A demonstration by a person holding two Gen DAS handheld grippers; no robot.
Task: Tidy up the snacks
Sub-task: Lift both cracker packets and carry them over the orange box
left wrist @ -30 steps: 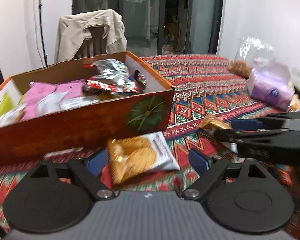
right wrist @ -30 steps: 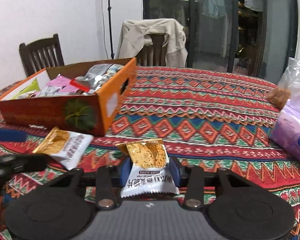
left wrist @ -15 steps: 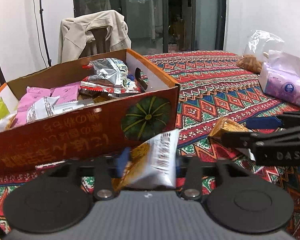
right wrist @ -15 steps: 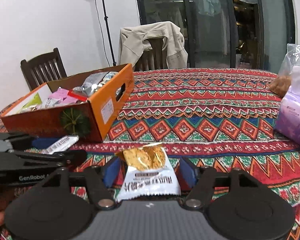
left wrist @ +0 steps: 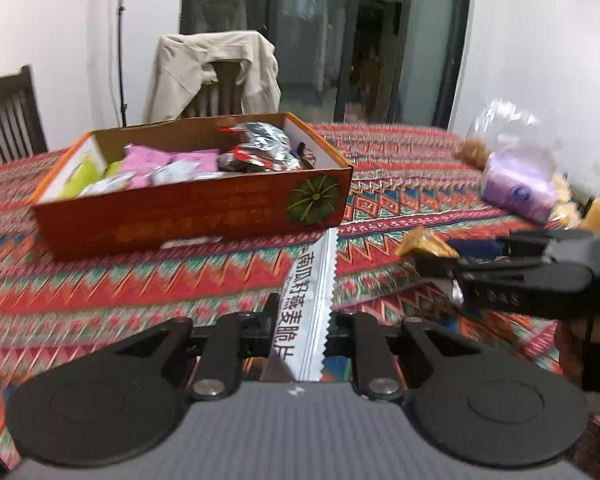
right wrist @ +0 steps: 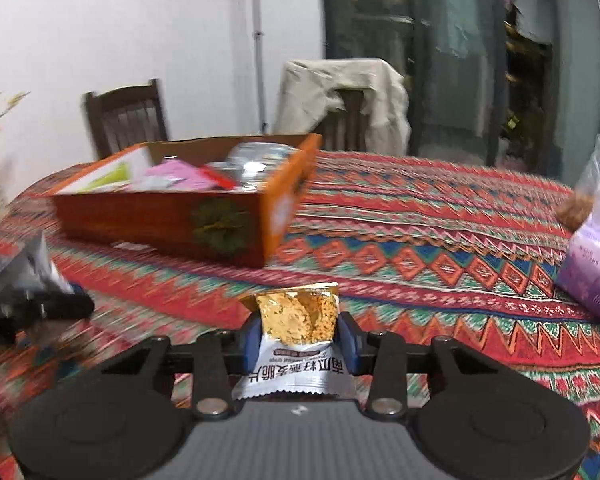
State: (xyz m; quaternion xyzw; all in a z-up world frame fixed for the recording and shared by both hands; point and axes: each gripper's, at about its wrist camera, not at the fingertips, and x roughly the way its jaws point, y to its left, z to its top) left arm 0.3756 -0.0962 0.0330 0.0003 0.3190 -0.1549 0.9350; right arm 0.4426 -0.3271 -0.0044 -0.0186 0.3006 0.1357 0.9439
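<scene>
Meanwhile, both grippers carry snacks above a desk (left wrist: 100, 280) draped in a patterned cloth. Left gripper (left wrist: 300, 320): its jaws, which have just been closing, clamp a white packet (left wrist: 312, 300) held edge-on. Right gripper (right wrist: 299, 344): its jaws pinch a gold-and-white packet (right wrist: 296, 340) held upright. An orange box (left wrist: 188, 208) of snacks stands ahead on the desk, with a purple tissue pack (right wrist: 592, 276) off to the right.

White walls (left wrist: 60, 20) all round. Dark wooden chair (left wrist: 8, 116) at nine o'clock, jacket-draped chair (left wrist: 216, 76) at twelve, dark glass doors (left wrist: 320, 32) behind. Patterned red tablecloth (left wrist: 140, 280) below.
</scene>
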